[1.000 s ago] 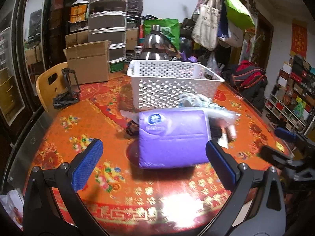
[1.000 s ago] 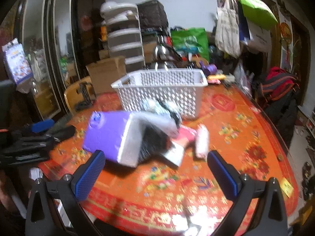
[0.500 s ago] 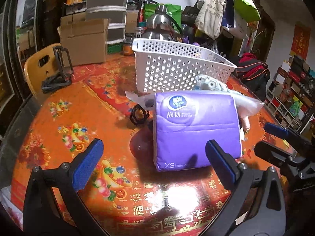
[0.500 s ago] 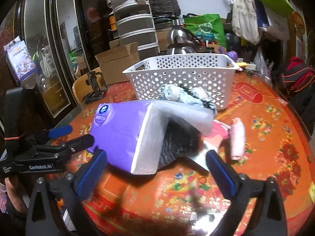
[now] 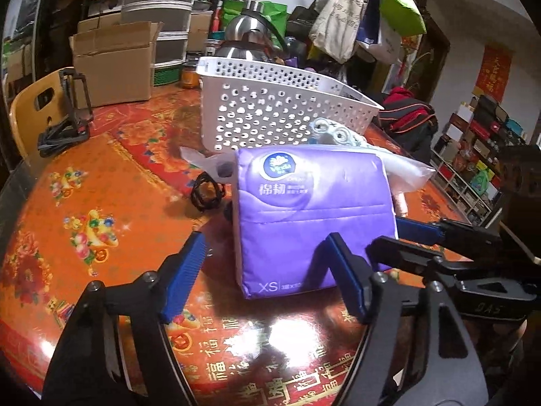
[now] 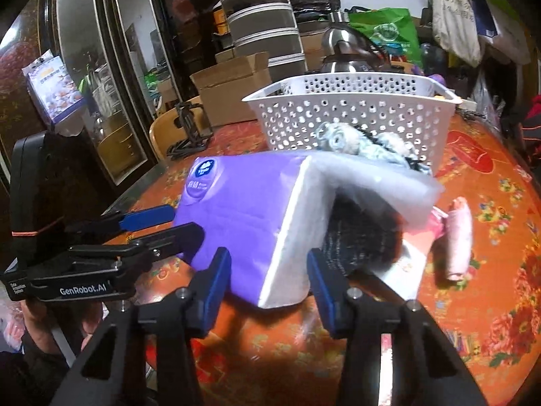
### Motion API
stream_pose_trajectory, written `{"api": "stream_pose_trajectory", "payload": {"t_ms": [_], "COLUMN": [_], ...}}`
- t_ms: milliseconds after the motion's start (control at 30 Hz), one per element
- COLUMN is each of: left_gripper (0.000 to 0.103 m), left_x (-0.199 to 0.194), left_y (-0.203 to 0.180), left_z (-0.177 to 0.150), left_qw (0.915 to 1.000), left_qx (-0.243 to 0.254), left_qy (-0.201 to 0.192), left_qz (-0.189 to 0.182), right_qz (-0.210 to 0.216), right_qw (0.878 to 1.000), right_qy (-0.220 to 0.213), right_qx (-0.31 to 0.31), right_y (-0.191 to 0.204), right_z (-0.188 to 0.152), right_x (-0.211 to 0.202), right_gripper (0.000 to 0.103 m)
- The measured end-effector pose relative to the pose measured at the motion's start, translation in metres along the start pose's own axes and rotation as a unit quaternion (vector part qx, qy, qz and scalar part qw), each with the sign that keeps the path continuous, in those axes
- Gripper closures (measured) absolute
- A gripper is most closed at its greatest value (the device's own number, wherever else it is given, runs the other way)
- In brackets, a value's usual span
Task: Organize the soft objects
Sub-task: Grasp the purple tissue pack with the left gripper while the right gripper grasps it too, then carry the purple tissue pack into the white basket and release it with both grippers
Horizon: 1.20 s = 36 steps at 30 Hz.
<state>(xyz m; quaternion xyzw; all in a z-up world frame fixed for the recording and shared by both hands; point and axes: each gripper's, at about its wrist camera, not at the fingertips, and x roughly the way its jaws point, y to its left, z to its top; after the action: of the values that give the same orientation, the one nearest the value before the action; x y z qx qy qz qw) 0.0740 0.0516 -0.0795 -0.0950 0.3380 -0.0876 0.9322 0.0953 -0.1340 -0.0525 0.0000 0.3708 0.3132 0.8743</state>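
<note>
A purple tissue pack [image 5: 311, 209] lies tilted on the red patterned table, resting on other soft items; it also shows in the right wrist view [image 6: 243, 209]. My left gripper [image 5: 270, 270] is open, its fingers straddling the pack's near left corner. My right gripper [image 6: 267, 277] is open around the pack's white end, and shows in the left wrist view [image 5: 405, 240] at the pack's right side. A grey-blue knit item [image 6: 358, 142] lies behind the pack. A pink rolled cloth [image 6: 458, 237] lies to the right. The white perforated basket [image 5: 280, 111] stands behind.
A black hair tie [image 5: 207, 191] lies left of the pack. A dark fuzzy item [image 6: 361, 237] sits under the pack. A black phone stand [image 5: 67, 115], a cardboard box [image 5: 111, 64] and a steel kettle [image 5: 247, 37] stand farther back. A yellow chair [image 5: 23, 115] is at the table's left edge.
Both grippers have moved in toward the purple pack and their jaws have narrowed. The right gripper now reaches the pack's right side in the left wrist view.
</note>
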Motion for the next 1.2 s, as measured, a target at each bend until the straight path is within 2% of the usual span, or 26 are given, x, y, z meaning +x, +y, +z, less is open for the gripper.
{"api": "stream_pose_trajectory", "payload": {"t_ms": [133,433,600,900,1200], "left_gripper": [0.045,0.053,0.054,0.054,0.054], "left_x": [0.003,-0.002,-0.011,-0.04,-0.073], "left_y": [-0.004,-0.018,-0.027,-0.041,-0.066], "left_z": [0.0,-0.006,-0.01,-0.005,0.019], "left_qw": [0.9996,0.9994,0.9979,0.9958,0.9915], "left_qx": [0.005,0.03,0.055,0.064,0.082], "left_qy": [0.003,-0.014,-0.032,-0.066,-0.101], "left_qz": [-0.026,0.001,0.011,0.006,0.0], "right_qz": [0.003,-0.009,-0.025,-0.034,-0.052], "right_qw": [1.0,1.0,0.999,0.998,0.993], "right_qy": [0.004,0.003,-0.007,-0.045,-0.086], "right_qx": [-0.003,-0.015,-0.024,-0.04,-0.058], "right_y": [0.003,0.006,0.009,0.019,0.021], "right_z": [0.0,-0.004,-0.005,0.001,0.023], "right_x": [0.003,-0.001,-0.007,-0.04,-0.078], "right_gripper": [0.06,0.064,0.066,0.066,0.066]}}
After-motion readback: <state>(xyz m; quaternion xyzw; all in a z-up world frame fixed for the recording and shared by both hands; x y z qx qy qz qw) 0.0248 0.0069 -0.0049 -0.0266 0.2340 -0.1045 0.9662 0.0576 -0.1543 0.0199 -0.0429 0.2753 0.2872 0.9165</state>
